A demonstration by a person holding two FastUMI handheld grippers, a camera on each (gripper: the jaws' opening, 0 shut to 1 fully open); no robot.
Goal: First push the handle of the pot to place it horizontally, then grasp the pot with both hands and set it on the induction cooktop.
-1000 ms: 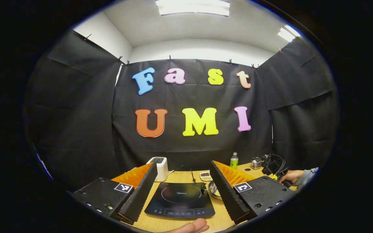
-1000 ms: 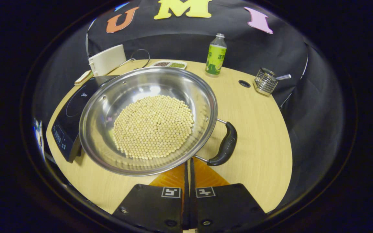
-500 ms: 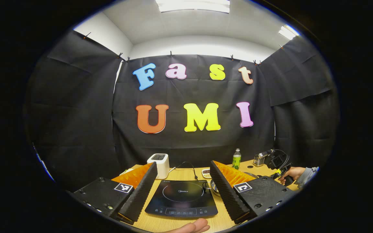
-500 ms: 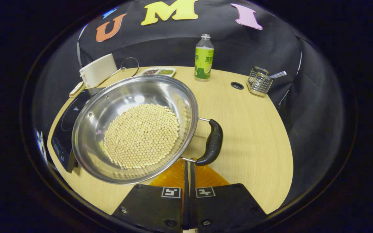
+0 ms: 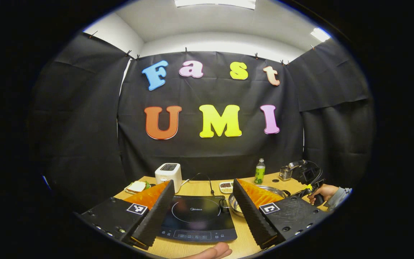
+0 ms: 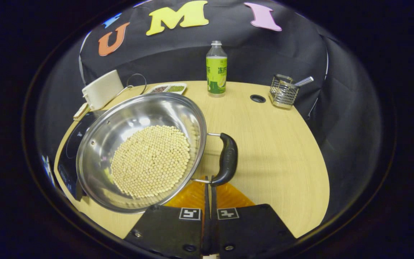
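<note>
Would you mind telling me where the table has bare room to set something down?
Free: the wide patch right of the pot, bordered by its black handle, the bottle and the wire holder. Crowded: the left, around cooktop and toaster.

Green bottle, wire caddy — toaster well apart.

Bright white ceiling light panels overhead light the booth evenly in the left gripper view; a second panel glows at upper right, blown out to plain white. In the right gripper view the shiny round steel pot catches soft glare on its inner wall, and its black curved handle casts a faint shadow on the pale wooden counter. Both views are sharp at centre, while fisheye distortion bends the counter's edge and darkens the rims.
</note>
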